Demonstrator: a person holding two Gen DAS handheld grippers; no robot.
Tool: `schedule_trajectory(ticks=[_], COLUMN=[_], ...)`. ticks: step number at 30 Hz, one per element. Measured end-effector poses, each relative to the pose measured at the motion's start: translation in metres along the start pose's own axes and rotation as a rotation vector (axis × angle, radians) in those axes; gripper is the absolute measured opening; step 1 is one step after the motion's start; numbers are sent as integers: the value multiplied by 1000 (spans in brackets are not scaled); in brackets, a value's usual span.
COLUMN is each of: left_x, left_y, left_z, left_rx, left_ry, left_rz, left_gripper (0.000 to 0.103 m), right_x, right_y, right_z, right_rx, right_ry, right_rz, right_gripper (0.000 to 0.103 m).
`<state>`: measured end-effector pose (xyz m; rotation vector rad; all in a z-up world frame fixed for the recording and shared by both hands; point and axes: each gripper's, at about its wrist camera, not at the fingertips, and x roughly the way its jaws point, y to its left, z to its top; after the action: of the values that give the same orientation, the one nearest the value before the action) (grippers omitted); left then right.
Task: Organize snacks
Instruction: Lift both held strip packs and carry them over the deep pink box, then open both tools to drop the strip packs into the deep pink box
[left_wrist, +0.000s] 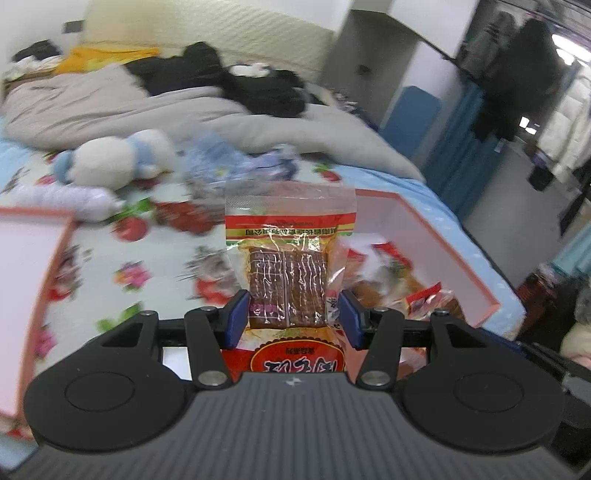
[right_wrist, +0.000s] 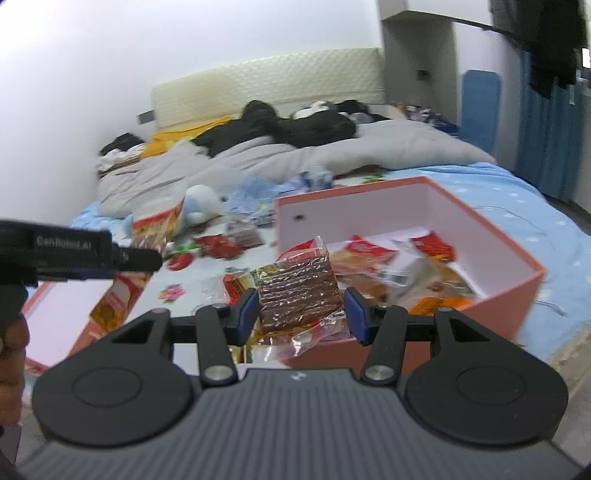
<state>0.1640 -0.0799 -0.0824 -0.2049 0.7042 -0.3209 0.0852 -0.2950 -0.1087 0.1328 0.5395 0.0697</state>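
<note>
my left gripper (left_wrist: 293, 317) jaws pinch a snack packet (left_wrist: 290, 258) above the bed (left_wrist: 155, 258). only my right gripper (right_wrist: 301, 314) view shows its own brown packet (right_wrist: 299, 291), clamped half-wide, beside the open pink box (right_wrist: 517, 280) holding more snacks (right_wrist: 388, 258).

You are looking across a bed with a flower-printed sheet (left_wrist: 92, 266) edged in pale blue. A rumpled grey duvet (right_wrist: 388, 147) lies across its far half, with black clothing (right_wrist: 295, 127) heaped on top and a yellow cloth (right_wrist: 166, 142) near the cream quilted headboard (right_wrist: 266, 85). A white and pale-blue plush toy (left_wrist: 110, 160) lies on the sheet just in front of the duvet. Beyond the bed's right side you see blue curtains (right_wrist: 554, 140) and dark garments hanging (left_wrist: 517, 74) on a rail.
</note>
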Motion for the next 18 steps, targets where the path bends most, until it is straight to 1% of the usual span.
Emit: schedule_trajectory(ticks=[4, 8, 12, 15, 18], left_x=[23, 52, 83, 110, 137], left_y=[-31, -55, -72, -83, -86], left_z=[11, 19, 28, 37, 48], left_rx=[38, 59, 83, 108, 113], left_ry=[10, 29, 60, 91, 113], left_rz=[-59, -102, -133, -140, -139], left_gripper=[58, 58, 58, 58, 58], right_x=[1, 12, 28, 44, 63], right_y=[-26, -49, -72, -85, -95], right_z=[3, 9, 16, 22, 28], right_rx=[26, 51, 70, 72, 72], right_ry=[-4, -3, 5, 11, 22], right_rz=[-45, -73, -90, -99, -107], right_gripper=[54, 54, 54, 54, 54])
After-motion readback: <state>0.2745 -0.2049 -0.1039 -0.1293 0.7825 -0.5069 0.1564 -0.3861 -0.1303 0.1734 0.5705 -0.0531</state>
